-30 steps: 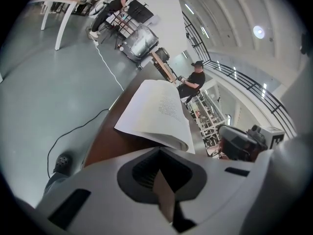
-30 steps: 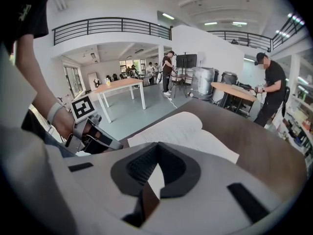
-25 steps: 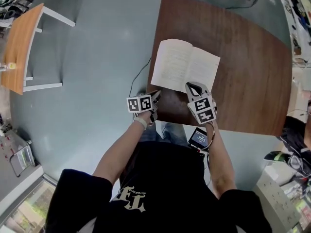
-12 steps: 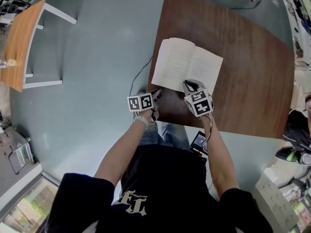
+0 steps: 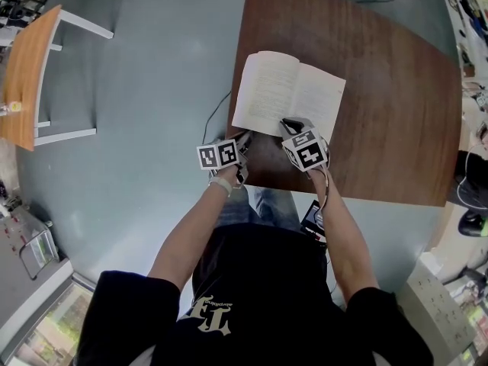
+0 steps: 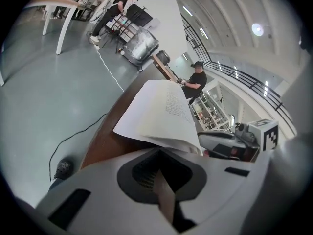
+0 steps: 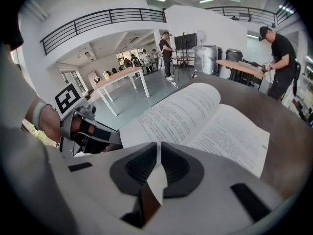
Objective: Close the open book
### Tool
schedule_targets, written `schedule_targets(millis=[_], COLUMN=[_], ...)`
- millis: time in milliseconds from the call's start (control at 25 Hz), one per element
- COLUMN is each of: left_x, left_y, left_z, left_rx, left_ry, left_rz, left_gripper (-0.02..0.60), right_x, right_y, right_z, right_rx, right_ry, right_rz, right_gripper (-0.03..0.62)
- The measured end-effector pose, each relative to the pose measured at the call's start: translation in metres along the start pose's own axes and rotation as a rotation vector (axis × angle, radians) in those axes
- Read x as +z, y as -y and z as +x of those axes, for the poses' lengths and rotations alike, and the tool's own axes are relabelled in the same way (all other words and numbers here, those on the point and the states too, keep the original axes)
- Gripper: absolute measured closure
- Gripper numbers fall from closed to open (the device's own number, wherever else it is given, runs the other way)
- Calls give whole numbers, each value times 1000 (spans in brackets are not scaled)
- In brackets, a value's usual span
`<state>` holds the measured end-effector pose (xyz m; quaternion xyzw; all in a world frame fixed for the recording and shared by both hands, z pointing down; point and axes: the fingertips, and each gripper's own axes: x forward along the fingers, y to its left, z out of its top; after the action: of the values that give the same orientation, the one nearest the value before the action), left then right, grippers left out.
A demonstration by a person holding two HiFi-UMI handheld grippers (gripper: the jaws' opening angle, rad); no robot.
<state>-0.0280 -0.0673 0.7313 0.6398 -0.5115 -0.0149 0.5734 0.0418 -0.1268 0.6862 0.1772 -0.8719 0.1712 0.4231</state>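
An open book (image 5: 288, 97) lies flat on the dark brown table (image 5: 389, 90), pages up, near the table's front left corner. My right gripper (image 5: 288, 122) reaches over the book's near edge at the right-hand page; in the right gripper view the jaws (image 7: 157, 145) stand shut right in front of the printed pages (image 7: 195, 114). My left gripper (image 5: 245, 140) sits at the table's front edge just below the book's near left corner, apart from it. Its jaws (image 6: 159, 151) are shut, with the left page (image 6: 164, 109) curving up ahead.
A black cable (image 5: 216, 117) runs along the grey floor beside the table's left edge. A light wooden table (image 5: 27, 67) stands far left. A person in black (image 7: 279, 58) stands at another table in the background. Bare brown table top extends right of the book.
My right gripper has moved forward and left, from the book's near edge to over its right-hand page. The left gripper has hardly moved.
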Motion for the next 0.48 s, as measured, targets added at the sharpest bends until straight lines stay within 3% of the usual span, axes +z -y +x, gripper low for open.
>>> schedule_targets(millis=[240, 480], left_x=[3, 8], left_y=[6, 21], left_z=[-7, -14], left_rx=[10, 32], left_ry=[11, 24], left_rz=[84, 225], left_gripper=[577, 577], right_x=[1, 1], right_y=[-2, -3], right_z=[2, 1], right_rx=[10, 8], right_ry=[9, 17], right_rz=[23, 42], right_gripper=[591, 591])
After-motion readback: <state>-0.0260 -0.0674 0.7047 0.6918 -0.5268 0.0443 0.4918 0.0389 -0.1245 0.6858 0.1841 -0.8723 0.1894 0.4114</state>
